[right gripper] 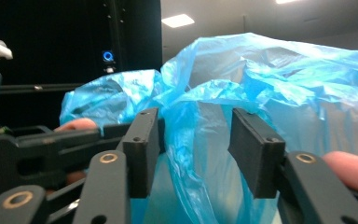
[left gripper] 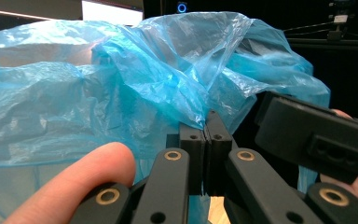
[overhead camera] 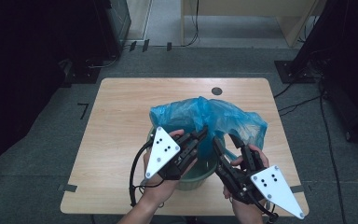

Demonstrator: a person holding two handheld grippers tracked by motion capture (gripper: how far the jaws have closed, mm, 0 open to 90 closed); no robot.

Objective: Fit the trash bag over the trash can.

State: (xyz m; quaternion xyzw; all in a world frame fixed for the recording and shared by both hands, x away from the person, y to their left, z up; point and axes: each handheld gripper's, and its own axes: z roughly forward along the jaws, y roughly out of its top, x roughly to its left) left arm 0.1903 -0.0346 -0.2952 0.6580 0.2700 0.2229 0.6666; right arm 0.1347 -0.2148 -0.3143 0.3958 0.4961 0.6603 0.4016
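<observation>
A crinkled blue plastic bag (left gripper: 135, 79) is pinched by the left gripper (left gripper: 206, 135); the right gripper (right gripper: 193, 140) is spread around a fold of it.

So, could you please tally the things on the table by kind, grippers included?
Blue plastic bag: 1
Green bin: 1
Grippers: 2, left gripper and right gripper
Total: 4

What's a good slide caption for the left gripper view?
Left hand-held gripper pinching a fold of the blue plastic bag, jaws shut on the film.
</observation>
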